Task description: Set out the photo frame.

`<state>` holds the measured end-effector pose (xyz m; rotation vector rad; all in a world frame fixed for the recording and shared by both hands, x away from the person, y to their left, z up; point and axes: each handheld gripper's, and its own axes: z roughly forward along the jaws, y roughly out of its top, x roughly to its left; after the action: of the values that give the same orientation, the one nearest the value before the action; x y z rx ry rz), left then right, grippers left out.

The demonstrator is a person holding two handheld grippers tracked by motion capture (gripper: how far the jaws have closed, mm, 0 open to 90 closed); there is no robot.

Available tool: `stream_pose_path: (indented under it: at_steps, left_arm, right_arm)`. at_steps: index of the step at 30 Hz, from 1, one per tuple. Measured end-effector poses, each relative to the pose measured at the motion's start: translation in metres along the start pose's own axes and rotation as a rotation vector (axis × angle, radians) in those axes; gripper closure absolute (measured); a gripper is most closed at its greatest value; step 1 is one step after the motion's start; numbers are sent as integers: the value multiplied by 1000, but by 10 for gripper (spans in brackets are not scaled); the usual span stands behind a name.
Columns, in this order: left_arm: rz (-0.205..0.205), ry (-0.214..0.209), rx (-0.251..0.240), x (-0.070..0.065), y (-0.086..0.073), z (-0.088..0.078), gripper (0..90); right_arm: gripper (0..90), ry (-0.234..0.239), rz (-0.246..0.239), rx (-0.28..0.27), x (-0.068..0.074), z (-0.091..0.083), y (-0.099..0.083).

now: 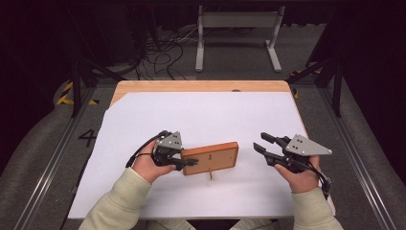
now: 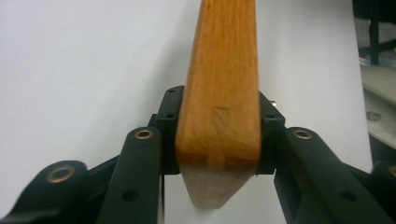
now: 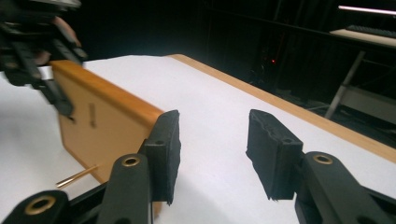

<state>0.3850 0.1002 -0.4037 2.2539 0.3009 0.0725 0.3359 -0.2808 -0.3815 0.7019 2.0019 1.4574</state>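
A flat wooden board (image 1: 210,158) with a brass pin (image 1: 209,176) sticking out of its near edge is held a little above the white sheet (image 1: 201,115). My left gripper (image 1: 189,162) is shut on the board's left end. In the left gripper view both pads press the sides of the board (image 2: 224,70), which runs away from the camera. My right gripper (image 1: 262,142) hovers to the right of the board, apart from it, jaws open and empty. In the right gripper view (image 3: 212,149) the board (image 3: 100,119) and the pin (image 3: 77,176) lie to the left of its jaws.
The white sheet covers most of a wooden table whose bare edge (image 1: 201,86) shows at the back. Behind the table stand a grey metal frame (image 1: 237,21) and loose cables (image 1: 163,55) on the dark floor. Metal rails run along both sides.
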Motion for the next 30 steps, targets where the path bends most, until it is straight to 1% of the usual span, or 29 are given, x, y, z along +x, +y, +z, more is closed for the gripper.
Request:
stream_pose_path:
  at_steps: [2, 3, 4, 5, 6, 9, 11, 12, 13, 15, 16, 17, 18, 19, 20, 22, 23, 25, 26, 27, 28, 29, 30]
  left_arm:
    - [21, -4, 13, -7, 1, -1, 658]
    - [21, -4, 13, -7, 1, -1, 663]
    - [36, -6, 18, -11, 1, -1, 663]
    - [44, -10, 16, -12, 1, -1, 661]
    - [44, -10, 16, -12, 1, -1, 658]
    - [55, -27, 19, -18, 0, -2, 649]
    - [61, -45, 29, -23, 0, -2, 634]
    - [61, -45, 29, -23, 0, -2, 627]
    - [65, -58, 38, -26, 0, -1, 610]
    - [66, -63, 45, -27, -1, 0, 597]
    - [69, -74, 50, -28, -2, 1, 557]
    - [64, -82, 55, -30, -3, 2, 557]
    - [67, -90, 53, -31, -5, 3, 515]
    - [67, -90, 53, -31, -5, 3, 512]
    - [62, -87, 52, -30, -6, 3, 512]
    - [39, -102, 53, -28, -8, 3, 496]
    - [17, -109, 48, -28, -8, 3, 476]
    - [-27, -95, 28, -27, -8, 2, 323]
    - [-39, -92, 17, -27, -8, 0, 284]
    - [-37, -95, 3, -27, -8, -4, 275]
    - [-37, -95, 3, -27, -8, -4, 250]
    - [-36, -96, -6, -28, -9, -7, 250]
    - [-33, -97, -13, -28, -9, -11, 240]
  right_arm:
    - [539, -10, 10, 7, -4, 0, -4]
    - [537, -15, 12, 10, -6, 1, -5]
    - [534, -16, 15, 14, -8, 1, -6]
    - [532, -19, 20, 14, -9, 1, -7]
    - [532, -19, 20, 14, -9, 1, -7]
    - [528, -24, 29, 16, -13, 2, -9]
    - [524, -24, 31, 17, -14, 3, -10]
    - [524, -24, 31, 17, -14, 3, -10]
    - [522, -25, 32, 14, -15, 4, -10]
    - [520, -24, 30, 12, -16, 4, -10]
    - [518, -24, 32, 14, -16, 5, -10]
    - [518, -24, 32, 14, -16, 5, -10]
    - [516, -24, 31, 18, -15, 5, -10]
    - [516, -24, 31, 18, -15, 5, -10]
    - [514, -22, 31, 18, -15, 6, -10]
    - [512, -19, 29, 17, -15, 7, -10]
    - [510, -20, 29, 17, -15, 7, -10]
    - [512, -22, 32, 24, -14, 6, -10]
    - [544, -20, 33, 29, -14, 6, -10]
    - [605, -15, 33, 43, -14, 5, -11]
    - [605, -15, 33, 43, -14, 5, -11]
    - [715, -6, 38, 85, -14, 4, -14]
    - [799, 8, 51, 117, -14, 3, -16]
